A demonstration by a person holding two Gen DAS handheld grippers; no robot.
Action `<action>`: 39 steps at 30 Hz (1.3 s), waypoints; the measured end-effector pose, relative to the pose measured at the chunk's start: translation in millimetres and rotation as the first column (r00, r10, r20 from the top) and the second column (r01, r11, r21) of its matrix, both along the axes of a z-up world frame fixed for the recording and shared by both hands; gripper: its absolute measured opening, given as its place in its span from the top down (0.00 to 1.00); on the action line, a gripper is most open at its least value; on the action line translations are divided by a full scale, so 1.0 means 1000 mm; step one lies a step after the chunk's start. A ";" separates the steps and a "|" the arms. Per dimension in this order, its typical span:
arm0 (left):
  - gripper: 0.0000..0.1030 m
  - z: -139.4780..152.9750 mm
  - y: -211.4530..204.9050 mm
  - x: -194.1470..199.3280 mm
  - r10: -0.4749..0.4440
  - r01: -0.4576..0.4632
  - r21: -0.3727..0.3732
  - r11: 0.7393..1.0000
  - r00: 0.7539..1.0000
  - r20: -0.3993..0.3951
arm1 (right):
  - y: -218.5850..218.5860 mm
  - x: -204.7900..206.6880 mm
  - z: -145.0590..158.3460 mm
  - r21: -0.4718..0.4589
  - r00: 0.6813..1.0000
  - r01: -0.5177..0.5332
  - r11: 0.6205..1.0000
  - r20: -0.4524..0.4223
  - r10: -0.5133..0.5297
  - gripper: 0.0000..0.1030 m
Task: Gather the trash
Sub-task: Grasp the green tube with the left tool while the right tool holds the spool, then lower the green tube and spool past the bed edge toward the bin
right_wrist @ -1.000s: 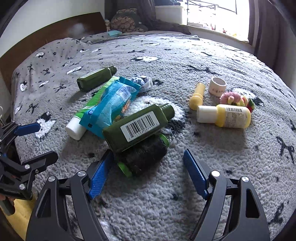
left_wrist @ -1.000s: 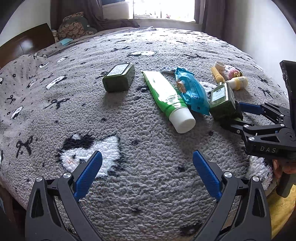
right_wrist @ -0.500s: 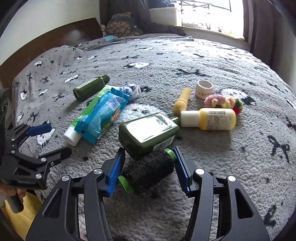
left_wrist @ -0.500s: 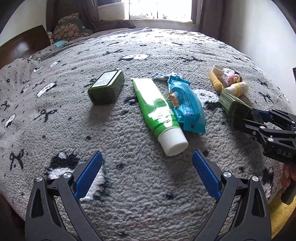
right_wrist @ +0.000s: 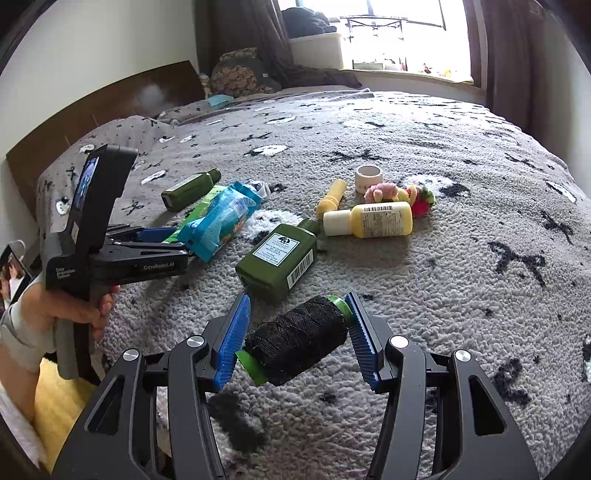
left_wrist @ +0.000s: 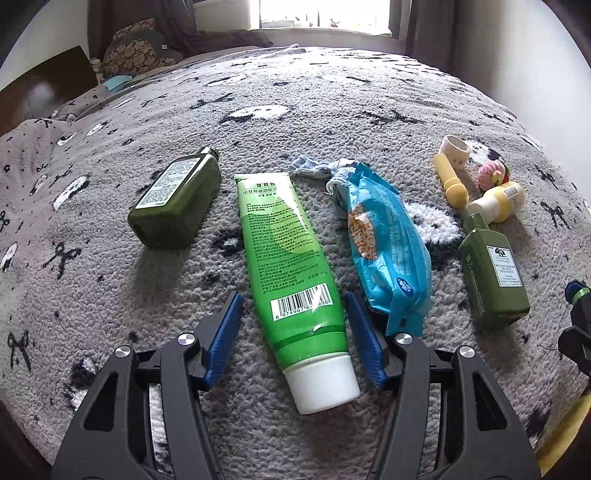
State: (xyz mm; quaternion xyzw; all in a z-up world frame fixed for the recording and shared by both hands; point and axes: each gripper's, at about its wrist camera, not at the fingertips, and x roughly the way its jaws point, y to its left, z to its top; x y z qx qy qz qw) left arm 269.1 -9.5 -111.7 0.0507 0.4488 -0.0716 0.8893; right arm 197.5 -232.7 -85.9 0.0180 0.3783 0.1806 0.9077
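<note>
Tube point(left_wrist: 291, 266) of green cream, soft and slippery-looking at lower centre, lies between the closing left gripper point(left_wrist: 293, 334) jaws near its stiffer capped end, while the right gripper point(right_wrist: 295, 341) clamps a black thread spool point(right_wrist: 295, 341) endwise.

Daylit bedroom, sharp centre, heavy fisheye bending at the rims.

Light pours from the bright window point(left_wrist: 325, 14) beyond the far edge of the grey fleece bed cover point(left_wrist: 332, 110), blown out to white in both views, so detail outside is lost. Soft shadows fall toward the near edge, under the dark green rectangular bottle point(left_wrist: 173, 203) and the black spool of thread point(right_wrist: 295, 339). A pale sheen of glare lies on the glossy green plastic tube point(left_wrist: 291, 266). All 4 corners of each picture go black, and the cover bulges like a dome.
</note>
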 end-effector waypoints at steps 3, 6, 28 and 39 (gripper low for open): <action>0.60 0.001 0.001 -0.008 -0.017 0.017 -0.001 1.000 1.000 0.007 | -0.004 -0.005 -0.003 -0.008 1.000 0.002 1.000 -0.001 -0.002 0.48; 0.63 0.001 0.004 -0.021 -0.035 0.035 -0.003 0.999 0.999 0.015 | -0.007 -0.012 -0.005 -0.019 1.000 0.005 1.000 -0.001 -0.005 0.48; 0.63 0.028 0.001 -0.209 -0.190 0.197 -0.031 0.980 0.968 0.164 | -0.011 -0.118 -0.010 0.042 0.999 0.020 0.999 0.023 -0.021 0.48; 0.63 0.006 -0.018 -0.286 -0.316 0.322 -0.162 0.933 0.947 0.062 | -0.013 -0.179 -0.024 0.028 0.999 0.045 0.999 -0.033 -0.044 0.48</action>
